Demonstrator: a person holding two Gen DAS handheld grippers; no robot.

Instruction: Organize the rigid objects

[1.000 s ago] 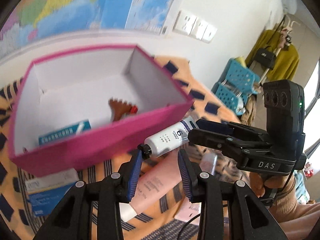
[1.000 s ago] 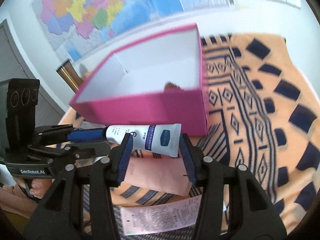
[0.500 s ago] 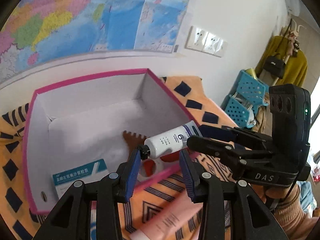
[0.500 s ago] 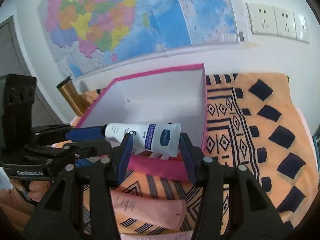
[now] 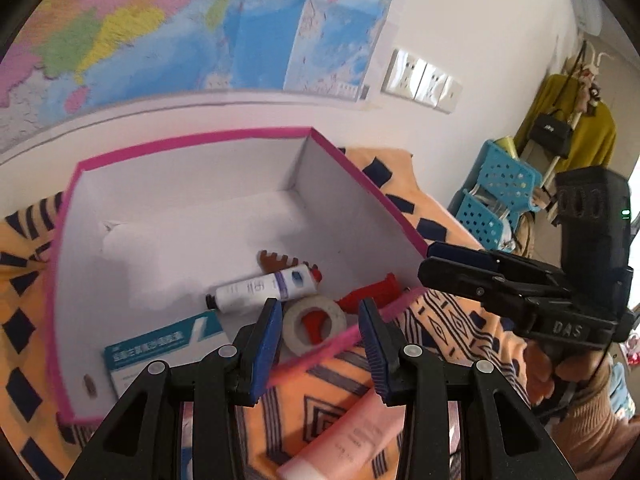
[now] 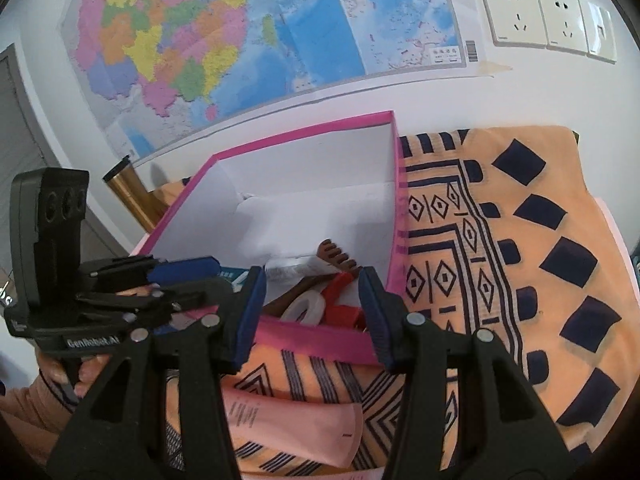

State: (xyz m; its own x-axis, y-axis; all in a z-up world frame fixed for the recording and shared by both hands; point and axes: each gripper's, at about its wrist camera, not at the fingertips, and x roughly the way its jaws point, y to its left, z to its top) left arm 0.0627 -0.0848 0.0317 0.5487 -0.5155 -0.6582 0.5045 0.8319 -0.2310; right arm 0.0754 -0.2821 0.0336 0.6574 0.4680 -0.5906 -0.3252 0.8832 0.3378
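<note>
Both claws wide, empty; pink tube [image 5: 348, 440] lies lower frame, long axis diagonal, just below left gripper [image 5: 320, 344], outside pink box [image 5: 208, 138].

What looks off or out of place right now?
Inside the pink box nothing looks spilled or damaged; the white tube lies loose among the other items. The pink tube lies outside the box on the patterned cloth, unsorted. Both grippers are open and empty.
</note>
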